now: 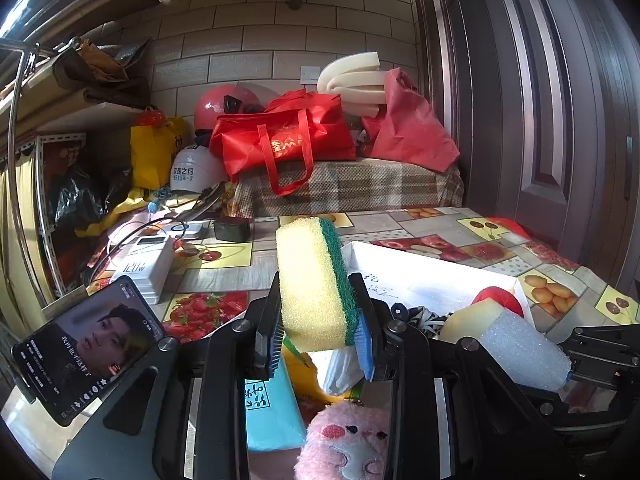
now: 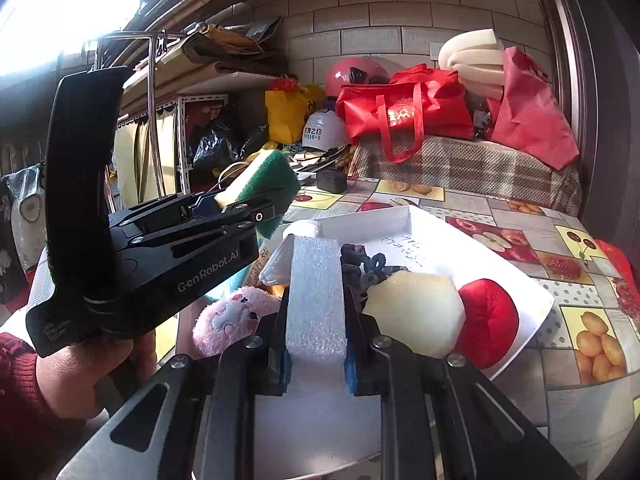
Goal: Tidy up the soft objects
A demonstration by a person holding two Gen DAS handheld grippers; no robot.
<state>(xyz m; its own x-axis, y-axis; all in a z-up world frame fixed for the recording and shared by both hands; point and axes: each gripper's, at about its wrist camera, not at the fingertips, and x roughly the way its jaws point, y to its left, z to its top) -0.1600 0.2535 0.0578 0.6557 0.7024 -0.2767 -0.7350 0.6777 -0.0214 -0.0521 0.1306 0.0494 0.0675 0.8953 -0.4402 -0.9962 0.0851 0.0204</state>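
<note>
Risk first: on the fruit-patterned tabletop (image 2: 520, 216), a crowded white tray (image 2: 536, 312), shallow-walled. Inside it, a red plush piece (image 2: 490, 320), a pale foam hexagon (image 2: 416, 312) leaning on it, and a tangle of dark hair ties (image 2: 360, 268) behind; handwriting visible on the bare floor. Little free room left, so 2 more pieces dropped together likely to collide or roll over the low rim. Just beside the tray, not in it, a pink plush toy (image 2: 236, 316). Left tool (image 1: 320, 344) clenched on a yellow-and-green scouring sponge (image 1: 312, 280), carried upright above the tray's near edge; soft, so a squeezed grip could let it spring out. Right tool (image 2: 316, 364) clamped on a white foam block (image 2: 316, 300), over the tray.
</note>
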